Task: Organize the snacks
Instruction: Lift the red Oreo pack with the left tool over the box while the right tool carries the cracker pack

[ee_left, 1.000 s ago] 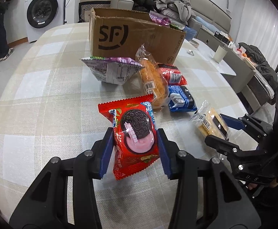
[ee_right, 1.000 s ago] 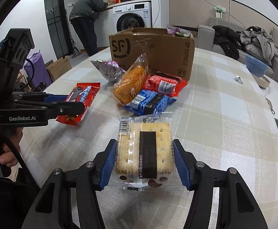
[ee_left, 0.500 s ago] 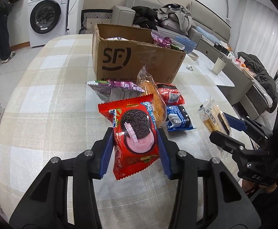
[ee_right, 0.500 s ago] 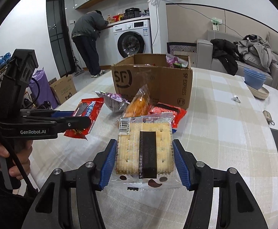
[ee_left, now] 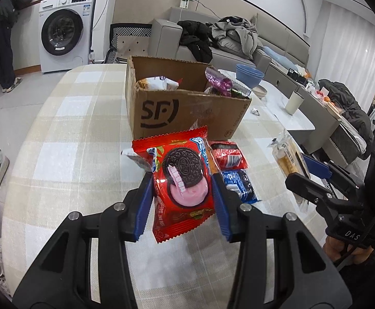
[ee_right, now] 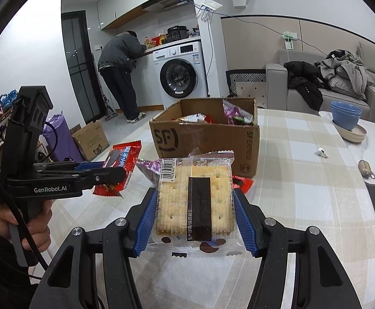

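Checked cloth in beige and white is covering the table [ee_left: 66, 139], and an open cardboard box [ee_left: 185, 113] marked SF is standing on it at the upper centre of the left wrist view, with several snack bags already showing inside. At the lower centre of that view, the left gripper [ee_left: 182, 200] is being held above the cloth, its blue pads pressed against both sides of a red Oreo packet [ee_left: 181, 180], which is being kept upright in front of the box. Just right of the packet, a smaller red packet [ee_left: 228, 154] and a blue packet [ee_left: 239, 185] are lying on the cloth. In the right wrist view, the right gripper [ee_right: 194, 213] is being closed around a clear cracker pack [ee_right: 195, 200] at the lower centre, the pack being carried clear of the table with the box [ee_right: 205, 139] behind it. The left gripper [ee_right: 110, 172] with its Oreo packet [ee_right: 122, 164] is being seen at the middle left. A washing machine [ee_right: 179, 74] and a standing person [ee_right: 120, 72] are appearing in the background.
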The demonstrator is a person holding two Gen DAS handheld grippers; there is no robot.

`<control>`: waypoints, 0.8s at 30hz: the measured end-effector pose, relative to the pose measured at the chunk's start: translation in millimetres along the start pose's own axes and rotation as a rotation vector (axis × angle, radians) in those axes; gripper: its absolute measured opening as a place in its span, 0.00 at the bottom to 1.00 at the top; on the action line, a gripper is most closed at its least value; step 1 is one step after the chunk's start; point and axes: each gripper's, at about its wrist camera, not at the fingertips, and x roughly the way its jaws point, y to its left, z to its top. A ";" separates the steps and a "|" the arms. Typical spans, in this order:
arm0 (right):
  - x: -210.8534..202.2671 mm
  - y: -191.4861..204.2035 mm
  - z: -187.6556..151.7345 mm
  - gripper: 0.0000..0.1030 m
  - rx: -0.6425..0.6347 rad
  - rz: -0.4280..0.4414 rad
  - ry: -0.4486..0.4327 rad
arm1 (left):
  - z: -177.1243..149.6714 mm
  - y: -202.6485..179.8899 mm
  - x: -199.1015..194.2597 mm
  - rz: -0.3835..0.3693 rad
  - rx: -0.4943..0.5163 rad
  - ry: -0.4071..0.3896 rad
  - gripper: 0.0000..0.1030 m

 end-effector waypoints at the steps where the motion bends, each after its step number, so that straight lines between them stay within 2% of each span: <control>1: 0.1 -0.3 2.2 0.57 -0.001 0.001 -0.003 | 2.4 0.0 -0.7 0.001 0.002 -0.003 0.40; 24: 19.0 -11.4 47.1 0.57 0.006 0.010 -0.061 | 65.6 1.9 7.3 0.010 0.020 -0.060 0.40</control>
